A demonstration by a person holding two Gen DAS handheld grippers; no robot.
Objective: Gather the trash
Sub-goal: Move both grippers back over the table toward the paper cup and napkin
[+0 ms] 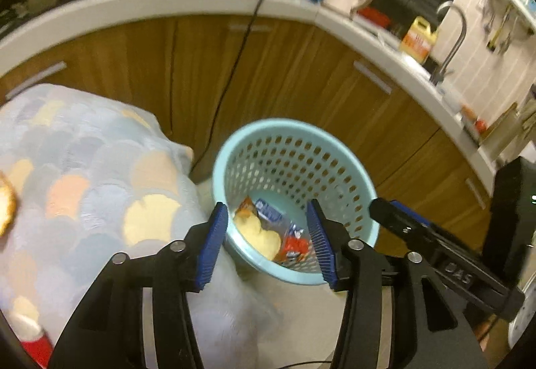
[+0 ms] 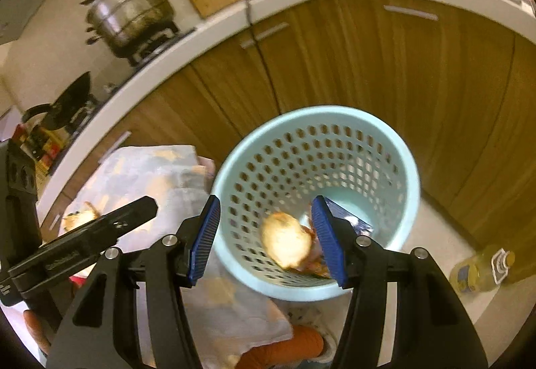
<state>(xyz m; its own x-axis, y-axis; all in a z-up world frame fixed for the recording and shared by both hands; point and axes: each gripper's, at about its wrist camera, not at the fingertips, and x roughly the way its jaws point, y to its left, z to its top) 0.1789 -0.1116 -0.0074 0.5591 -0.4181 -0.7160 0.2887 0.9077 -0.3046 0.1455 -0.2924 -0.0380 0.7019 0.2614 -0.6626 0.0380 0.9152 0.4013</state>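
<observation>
A light blue perforated basket [image 1: 355, 174] stands on the floor by the cabinets; it also shows in the right wrist view [image 2: 407, 168]. Inside lie a yellowish peel [image 1: 259, 233], a blue wrapper [image 1: 268, 211] and a red wrapper [image 1: 294, 246]. My left gripper [image 1: 268, 241] is open and empty above the basket's near rim. My right gripper [image 2: 268, 236] is open over the basket; a pale, blurred bread-like piece [image 2: 284, 240] sits between its fingers inside the basket. Another yellowish scrap [image 2: 78, 218] lies on the patterned cloth [image 1: 77, 174].
Wooden cabinets [image 1: 284, 67] under a white counter curve behind the basket. A black cable [image 1: 234, 67] hangs down the cabinet. A yellow bottle [image 2: 482, 268] lies on the floor at right. A steel pot [image 2: 130, 13] sits on the stove. The right gripper's body [image 1: 435, 245] is beside my left one.
</observation>
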